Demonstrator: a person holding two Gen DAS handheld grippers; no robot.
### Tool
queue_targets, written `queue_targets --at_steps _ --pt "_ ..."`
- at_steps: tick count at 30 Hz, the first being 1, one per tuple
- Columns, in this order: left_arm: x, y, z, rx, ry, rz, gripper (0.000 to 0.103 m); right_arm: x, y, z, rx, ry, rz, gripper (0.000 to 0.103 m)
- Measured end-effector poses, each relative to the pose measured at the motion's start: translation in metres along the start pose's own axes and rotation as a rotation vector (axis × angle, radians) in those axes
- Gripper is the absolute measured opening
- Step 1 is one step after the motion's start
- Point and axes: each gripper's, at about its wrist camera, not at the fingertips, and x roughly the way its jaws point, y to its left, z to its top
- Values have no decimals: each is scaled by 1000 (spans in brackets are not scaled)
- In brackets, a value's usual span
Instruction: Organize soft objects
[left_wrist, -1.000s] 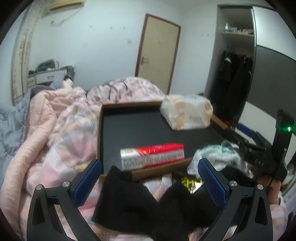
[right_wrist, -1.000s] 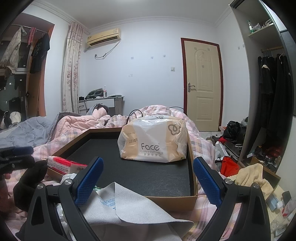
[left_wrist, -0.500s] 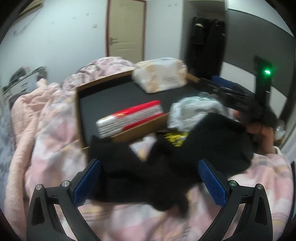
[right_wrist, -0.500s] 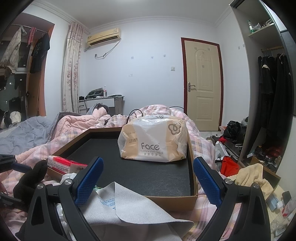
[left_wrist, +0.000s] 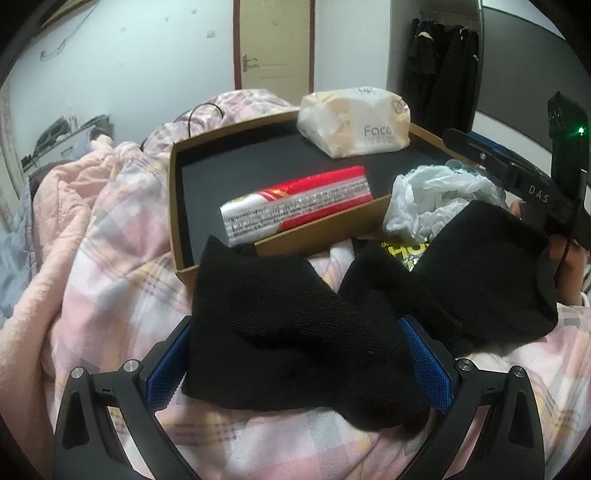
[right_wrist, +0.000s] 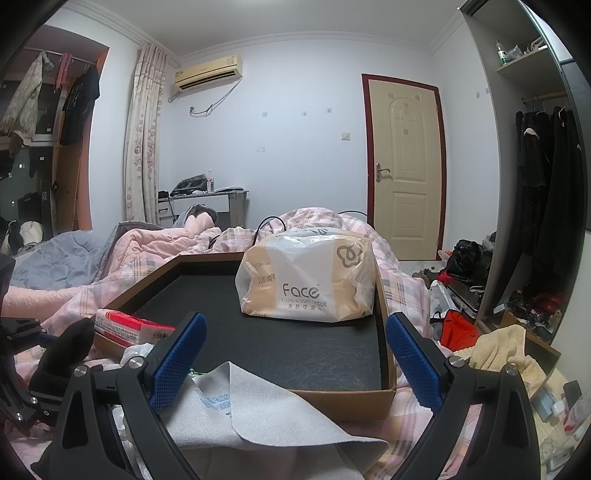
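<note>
A black knit garment (left_wrist: 295, 332) lies crumpled on the pink checked bedding (left_wrist: 122, 266), its near fold sitting right between the blue pads of the left gripper (left_wrist: 297, 363). The jaws stand wide apart, one pad at each edge of the fold; the cloth seems to brush both pads, but whether they press on it cannot be told from this angle. The far end of the garment spreads to the right, over a yellow-printed packet (left_wrist: 404, 253) and beside a crumpled plastic bag (left_wrist: 436, 201).

Behind the garment sits a shallow cardboard box (left_wrist: 177, 206) with a dark floor. A red and white tissue pack (left_wrist: 295, 205) lies against its near wall, and a beige tissue bag (left_wrist: 354, 123) marked "Face" rests at the far corner.

The right gripper (right_wrist: 295, 363) also stands wide open and grips nothing. A grey cloth (right_wrist: 258, 413) lies under and between its fingers, draped over the box's near edge.

The right wrist view alone shows the grey cloth, the door (right_wrist: 404, 166) and the air conditioner (right_wrist: 208, 72). The left wrist view alone shows the garment's full spread.
</note>
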Motion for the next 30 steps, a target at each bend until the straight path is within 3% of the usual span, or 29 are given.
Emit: queue_targets --at_steps 4,6,15,22,30 --pt "-3 -3 0 13 -17 7 91 0 -1 0 0 -1 -1 97" --pt "-3 -4 1 24 -23 0 62 0 -1 0 2 0 0 97" --pt "-13 -1 2 19 -83 -24 24 0 0 0 1 -1 -1 97" --pt "-26 -1 7 -5 -153 -95 22 0 0 1 0 0 -1 97" --pt "-23 -2 9 -7 -160 -77 22 0 0 0 0 0 0 97"
